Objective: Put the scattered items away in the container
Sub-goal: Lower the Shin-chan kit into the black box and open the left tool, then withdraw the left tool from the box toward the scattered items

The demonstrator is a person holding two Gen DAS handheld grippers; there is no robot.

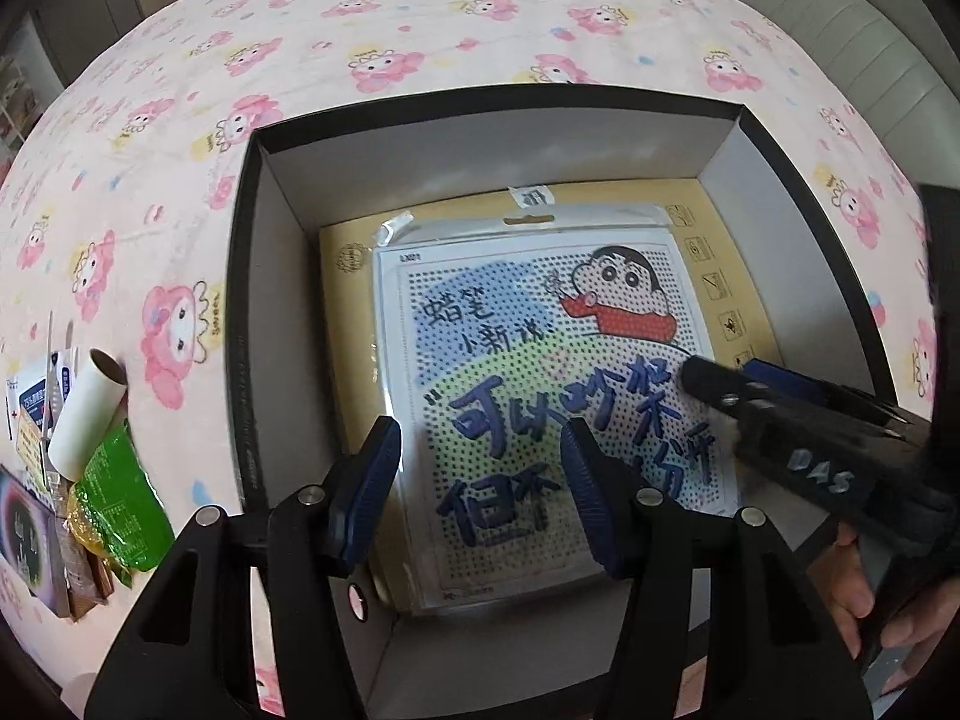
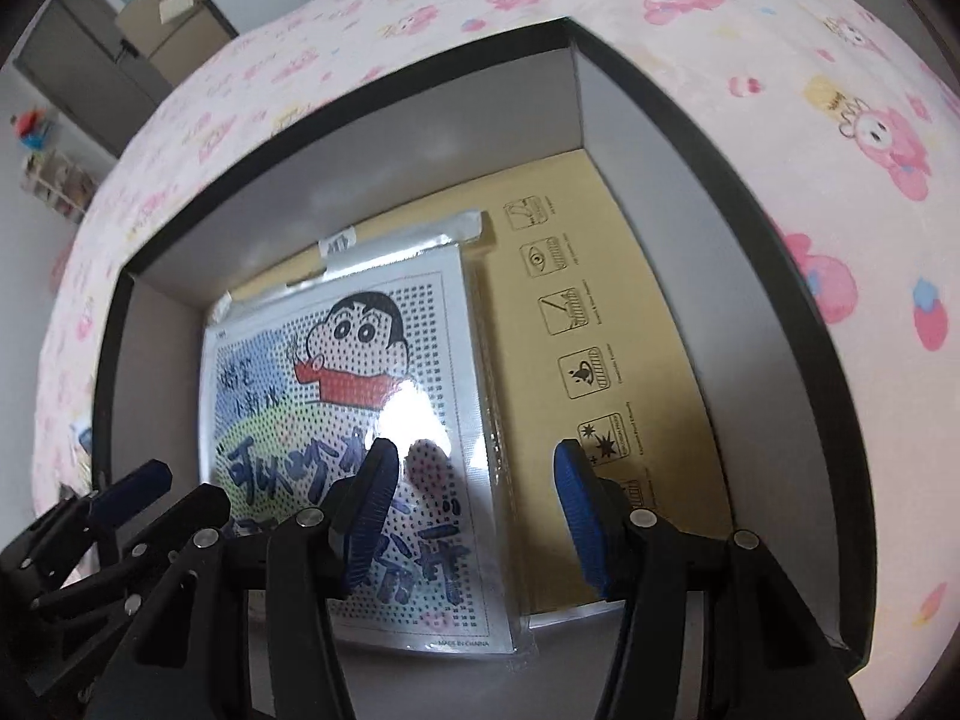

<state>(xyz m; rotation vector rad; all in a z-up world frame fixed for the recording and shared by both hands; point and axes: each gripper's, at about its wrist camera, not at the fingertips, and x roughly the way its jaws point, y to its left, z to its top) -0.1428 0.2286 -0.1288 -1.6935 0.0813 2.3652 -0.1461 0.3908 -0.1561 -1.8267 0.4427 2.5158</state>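
Note:
A black box [image 1: 240, 300] with grey inner walls stands on the pink bedsheet. On its floor lies a flat yellow carton [image 1: 348, 276], and on that a cartoon picture packet [image 1: 510, 360] in a clear sleeve. My left gripper [image 1: 486, 492] hangs open over the packet's lower part, with nothing pinched. My right gripper [image 2: 474, 510] is open above the packet's [image 2: 360, 372] right edge and the yellow carton [image 2: 630, 312]. Each gripper shows in the other's view: the right gripper [image 1: 720, 375] reaches in from the right, the left gripper [image 2: 180, 489] from the lower left.
Left of the box on the sheet lie a white cardboard tube [image 1: 84, 414], a green packet [image 1: 120, 498], small medicine boxes [image 1: 30, 420] and a dark box [image 1: 24, 540]. A hand [image 1: 858, 594] holds the right gripper. Cabinets [image 2: 120, 60] stand beyond the bed.

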